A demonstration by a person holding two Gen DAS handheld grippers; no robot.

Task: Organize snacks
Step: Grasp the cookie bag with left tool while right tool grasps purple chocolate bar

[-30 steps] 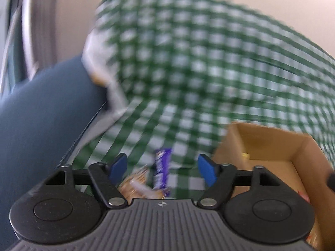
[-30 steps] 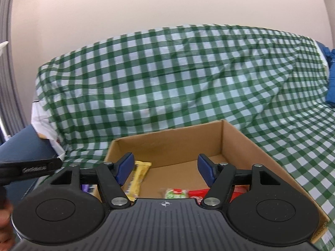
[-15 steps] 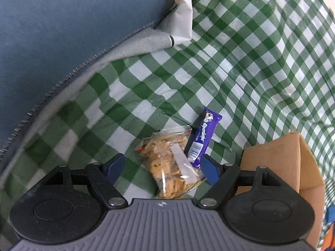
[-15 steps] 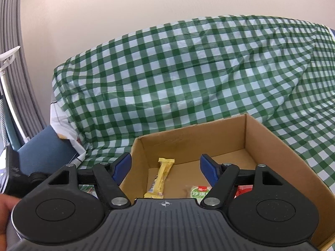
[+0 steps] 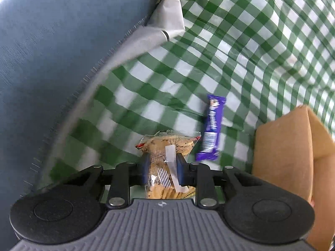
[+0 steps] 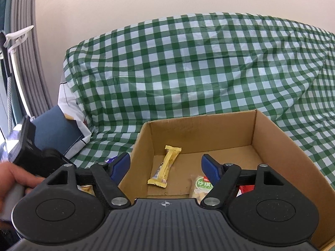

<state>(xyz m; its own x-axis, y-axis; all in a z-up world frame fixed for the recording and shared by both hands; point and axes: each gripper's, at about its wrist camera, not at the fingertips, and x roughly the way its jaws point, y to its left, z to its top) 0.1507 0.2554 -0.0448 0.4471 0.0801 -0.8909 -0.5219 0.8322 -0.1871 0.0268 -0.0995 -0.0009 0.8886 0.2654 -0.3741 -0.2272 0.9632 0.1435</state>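
Note:
A clear bag of cookies (image 5: 167,144) lies on the green-checked cloth (image 5: 251,41), pointing away from me. My left gripper (image 5: 163,167) points down at it, its jaws closing, and both blue pads press on the bag's sides. A purple bar (image 5: 212,127) lies just right of the bag, beside the cardboard box (image 5: 282,146). My right gripper (image 6: 165,164) hovers over the box (image 6: 201,131), jaws opening with nothing between them. In the box lie a yellow bar (image 6: 165,167), a green-labelled packet (image 6: 202,186) and a red packet (image 6: 246,188).
A blue cushion (image 5: 52,62) with a zip edge borders the cloth on the left, with a white-grey fabric piece (image 5: 165,21) over its corner. A hand (image 6: 12,177) holds the left tool at the right view's left edge. Grey curtains (image 6: 27,62) and a wall stand behind.
The left gripper dropped toward the cookie bag, tilted downward, and its jaws closed from wide onto the bag. The right gripper stayed over the box, turning slightly so more of the box shows.

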